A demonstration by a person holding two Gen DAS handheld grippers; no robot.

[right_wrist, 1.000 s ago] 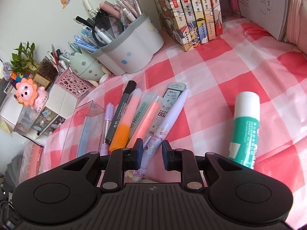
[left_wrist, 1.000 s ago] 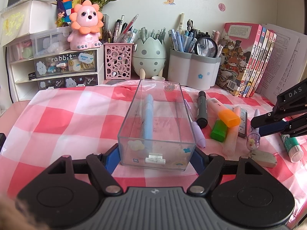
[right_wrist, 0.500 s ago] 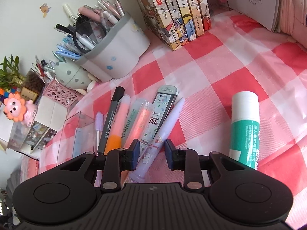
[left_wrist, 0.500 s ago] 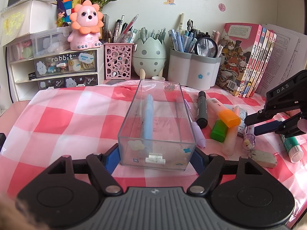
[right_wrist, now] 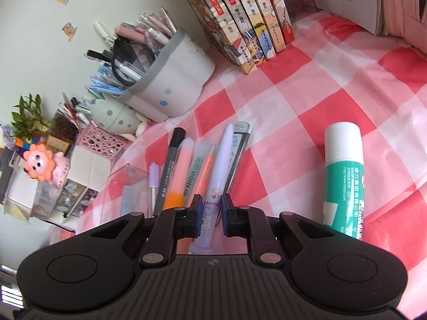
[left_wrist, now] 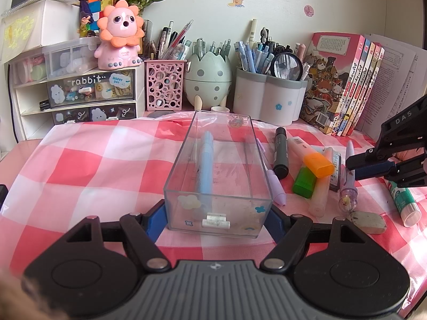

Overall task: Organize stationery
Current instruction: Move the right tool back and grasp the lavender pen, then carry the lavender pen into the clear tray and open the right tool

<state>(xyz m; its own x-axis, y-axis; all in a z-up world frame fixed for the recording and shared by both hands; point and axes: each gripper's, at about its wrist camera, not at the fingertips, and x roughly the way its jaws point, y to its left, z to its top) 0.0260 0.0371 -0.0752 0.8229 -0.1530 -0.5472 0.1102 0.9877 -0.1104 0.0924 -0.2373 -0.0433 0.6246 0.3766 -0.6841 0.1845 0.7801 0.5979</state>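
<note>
Two grippers share the work: the left gripper [left_wrist: 218,213] clamps the near end of the clear plastic box [left_wrist: 221,160], steadying it on the checked tablecloth [left_wrist: 80,165] as the collecting bin. Just right of it, the right gripper [right_wrist: 210,213] is closed on the lilac pen [right_wrist: 217,176] lying among the loose markers, probably next for the box.

Red-white check cloth [left_wrist: 80,160], lilac pen [right_wrist: 217,176], green-white glue [right_wrist: 343,176].

box [left_wrist: 217,178]: clear glossy plastic | tablecloth [left_wrist: 88,165]: shiny checked plastic | eraser [left_wrist: 368,222]: matt, smudged
</note>
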